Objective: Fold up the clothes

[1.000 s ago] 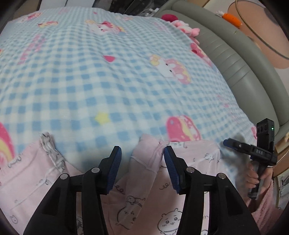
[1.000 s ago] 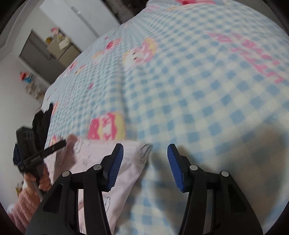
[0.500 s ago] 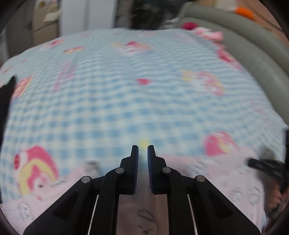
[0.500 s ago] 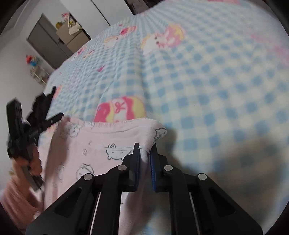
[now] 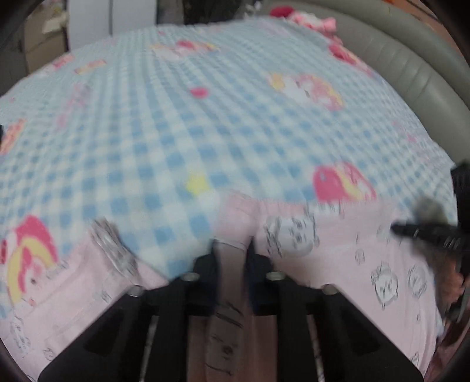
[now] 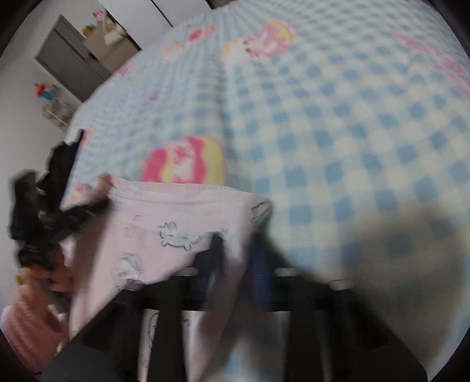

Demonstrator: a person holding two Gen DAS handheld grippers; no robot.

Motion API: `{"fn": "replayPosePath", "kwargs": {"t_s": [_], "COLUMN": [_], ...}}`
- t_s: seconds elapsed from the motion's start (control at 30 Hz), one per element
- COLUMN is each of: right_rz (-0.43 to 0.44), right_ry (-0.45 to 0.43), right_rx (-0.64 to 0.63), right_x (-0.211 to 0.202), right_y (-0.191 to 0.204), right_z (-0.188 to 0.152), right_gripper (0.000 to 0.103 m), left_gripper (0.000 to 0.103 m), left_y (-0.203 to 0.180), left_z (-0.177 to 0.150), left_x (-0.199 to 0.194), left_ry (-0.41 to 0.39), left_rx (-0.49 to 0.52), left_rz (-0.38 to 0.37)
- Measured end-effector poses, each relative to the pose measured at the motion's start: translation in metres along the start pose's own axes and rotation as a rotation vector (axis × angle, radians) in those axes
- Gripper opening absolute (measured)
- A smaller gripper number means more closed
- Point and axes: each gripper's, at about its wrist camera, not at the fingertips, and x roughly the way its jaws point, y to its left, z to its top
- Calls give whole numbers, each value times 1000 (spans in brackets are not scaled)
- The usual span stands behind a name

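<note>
A pale pink garment (image 5: 337, 244) printed with small cartoon animals lies at the near edge of a blue-and-white checked blanket (image 5: 205, 117). My left gripper (image 5: 232, 249) is shut on a fold of its top edge. My right gripper (image 6: 236, 246) is shut on the garment's other corner (image 6: 182, 217) and holds it lifted off the blanket (image 6: 352, 132). Each gripper shows in the other's view: the right one at the far right (image 5: 434, 232), the left one at the left (image 6: 58, 217). Both frames are blurred by motion.
A grey padded headboard (image 5: 411, 67) runs along the right with pink plush toys (image 5: 308, 17) beside it. A dark garment (image 6: 61, 158) lies at the blanket's left edge. A grey cabinet (image 6: 73, 58) and a white wall stand beyond the bed.
Both grippers went from open around the garment's top edge to shut on it. The pink cloth now hangs stretched between them, raised off the blanket.
</note>
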Motion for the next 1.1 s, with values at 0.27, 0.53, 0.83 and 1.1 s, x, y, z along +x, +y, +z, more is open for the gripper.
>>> {"fn": "replayPosePath", "kwargs": {"t_s": [0.27, 0.53, 0.83, 1.1], "right_rz": [-38, -50, -40, -79], "right_ry": [-118, -99, -120, -223], "right_rx": [-48, -17, -21, 3], "right_x": [-20, -14, -10, -39], "right_y": [12, 1, 1, 13], "right_z": [4, 7, 8, 9], "right_gripper": [7, 31, 7, 34], "left_gripper": [37, 21, 17, 46], "left_y": [24, 8, 26, 5], "left_z": [13, 5, 25, 6], "left_x": [18, 3, 36, -44], "left_ry": [43, -35, 63, -93], "left_rx": [-92, 50, -67, -88], "left_rz": [-38, -15, 52, 40]}}
